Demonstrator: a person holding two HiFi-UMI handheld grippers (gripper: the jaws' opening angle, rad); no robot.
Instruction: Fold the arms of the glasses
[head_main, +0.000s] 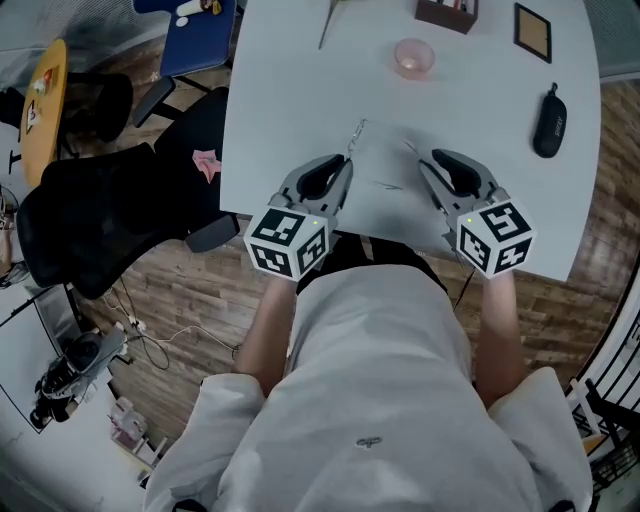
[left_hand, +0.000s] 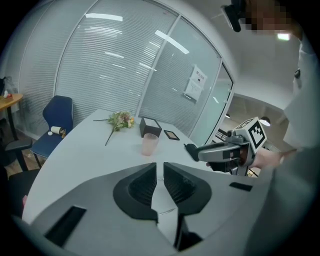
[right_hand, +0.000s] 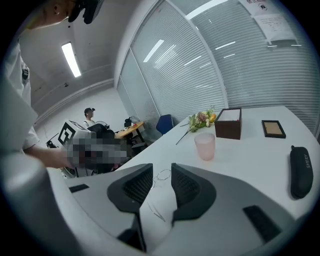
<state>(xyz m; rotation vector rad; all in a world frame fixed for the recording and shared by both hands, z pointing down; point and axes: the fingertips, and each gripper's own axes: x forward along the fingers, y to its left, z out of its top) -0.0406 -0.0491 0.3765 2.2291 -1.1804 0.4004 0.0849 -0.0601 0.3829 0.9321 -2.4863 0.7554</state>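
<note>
The thin wire glasses (head_main: 357, 131) lie open on the white table (head_main: 300, 110), between my two grippers and a little beyond their tips. My left gripper (head_main: 343, 166) hovers at the near table edge with only a narrow gap between its jaws and nothing in it. In the left gripper view a thin wire of the glasses (left_hand: 167, 211) shows low in that gap. My right gripper (head_main: 426, 164) stands open; in its own view the glasses (right_hand: 162, 175) lie on the table beyond the jaws, untouched.
A pink cup (head_main: 413, 57), a dark box (head_main: 446, 12), a small picture frame (head_main: 532, 32) and a flower stem (head_main: 330, 20) stand at the far side. A black case (head_main: 548, 120) lies right. Black office chair (head_main: 110, 215) and blue chair (head_main: 190, 40) stand left.
</note>
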